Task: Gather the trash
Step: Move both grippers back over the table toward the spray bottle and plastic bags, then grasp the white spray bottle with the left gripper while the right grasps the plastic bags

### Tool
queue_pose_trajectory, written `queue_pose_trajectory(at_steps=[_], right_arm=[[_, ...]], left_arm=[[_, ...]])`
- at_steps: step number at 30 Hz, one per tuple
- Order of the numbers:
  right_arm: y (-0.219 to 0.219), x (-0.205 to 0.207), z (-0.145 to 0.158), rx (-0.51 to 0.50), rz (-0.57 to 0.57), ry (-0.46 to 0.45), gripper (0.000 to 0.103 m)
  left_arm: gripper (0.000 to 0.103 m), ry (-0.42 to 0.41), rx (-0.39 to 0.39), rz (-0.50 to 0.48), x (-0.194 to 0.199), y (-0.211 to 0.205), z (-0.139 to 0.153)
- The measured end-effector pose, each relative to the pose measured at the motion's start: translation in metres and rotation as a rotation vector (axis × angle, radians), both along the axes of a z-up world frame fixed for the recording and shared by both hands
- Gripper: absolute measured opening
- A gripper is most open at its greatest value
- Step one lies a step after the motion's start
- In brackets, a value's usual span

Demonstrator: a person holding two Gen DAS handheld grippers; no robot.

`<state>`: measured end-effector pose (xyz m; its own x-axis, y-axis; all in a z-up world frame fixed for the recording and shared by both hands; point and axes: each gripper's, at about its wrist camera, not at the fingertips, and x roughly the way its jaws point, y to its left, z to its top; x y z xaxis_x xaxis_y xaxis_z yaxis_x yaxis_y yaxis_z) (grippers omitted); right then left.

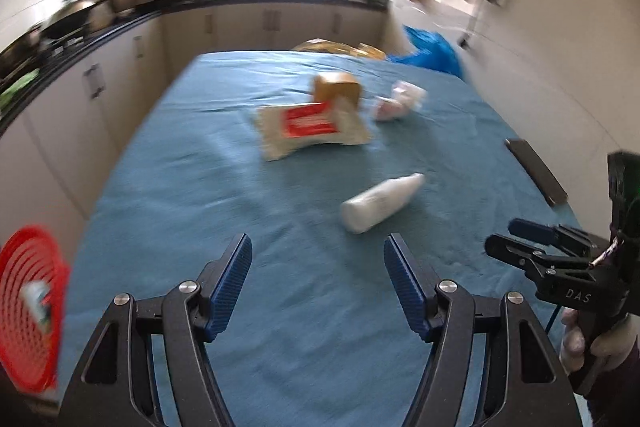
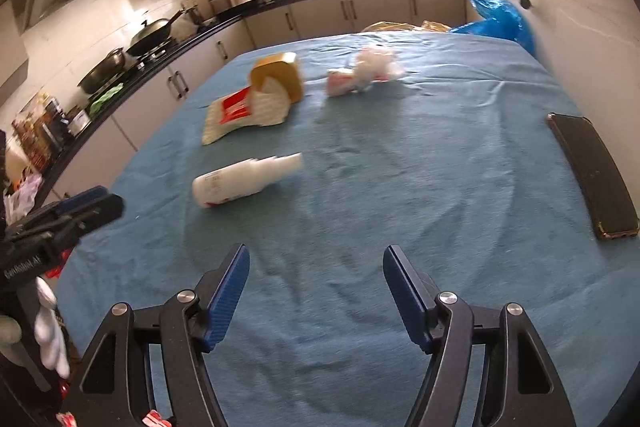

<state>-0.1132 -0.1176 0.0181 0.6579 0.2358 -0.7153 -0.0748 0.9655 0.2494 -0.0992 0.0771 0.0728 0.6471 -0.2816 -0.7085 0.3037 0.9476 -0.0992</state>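
**Operator:** My left gripper [image 1: 318, 283] stands about half open with nothing between its ribbed blue pads; the right gripper [image 2: 316, 293] is much the same, parted and empty; both hang over bare blue cloth [image 2: 420, 187], tilted down at the table.

**Partner:** What's nearest?

**Operator:** The white plastic bottle [image 1: 380, 203], lying on its side just ahead of the left claw, neck pointing away to the right; smooth, round and hard, so I judge it will roll if I nudge it; I'd come down across the fat body, one pad either side, and close squarely.

**Partner:** And beyond it?

**Operator:** A flat white wrapper with a red label [image 1: 310, 129], crinkly and limp, touching a tan cardboard box [image 1: 336, 89] behind it; to their right a crumpled white wad [image 1: 398, 101], paper or plastic, too blurred to say; pinch those by a raised edge.

**Partner:** Where does it go?

**Operator:** Probably the red mesh basket [image 1: 30, 307] off the table's left edge, something already inside; the dark phone [image 2: 592, 171] at the right edge I'd leave alone.
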Motion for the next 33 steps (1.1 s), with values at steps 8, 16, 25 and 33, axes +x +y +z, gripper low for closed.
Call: queue_pose_trajectory(at_steps=[8, 16, 25, 33], right_arm=[[-0.032, 0.067, 0.005, 0.041, -0.087, 0.043, 0.074], [-0.059, 0.166, 0.002, 0.218, -0.178, 0.121, 0.074], [-0.046, 0.237, -0.007, 0.248, -0.243, 0.195, 0.073], [-0.021, 0.246, -0.010, 0.102, -0.275, 0.207, 0.037]], left_arm=[[0.067, 0.073, 0.034, -0.185, 0.056, -0.065, -0.023], [0.040, 0.154, 0.004, -0.229, 0.083, -0.075, -0.051], [0.040, 0.196, -0.156, -0.217, 0.087, -0.052, -0.056], [0.043, 0.163, -0.127, -0.228, 0.083, -0.058, -0.055]])
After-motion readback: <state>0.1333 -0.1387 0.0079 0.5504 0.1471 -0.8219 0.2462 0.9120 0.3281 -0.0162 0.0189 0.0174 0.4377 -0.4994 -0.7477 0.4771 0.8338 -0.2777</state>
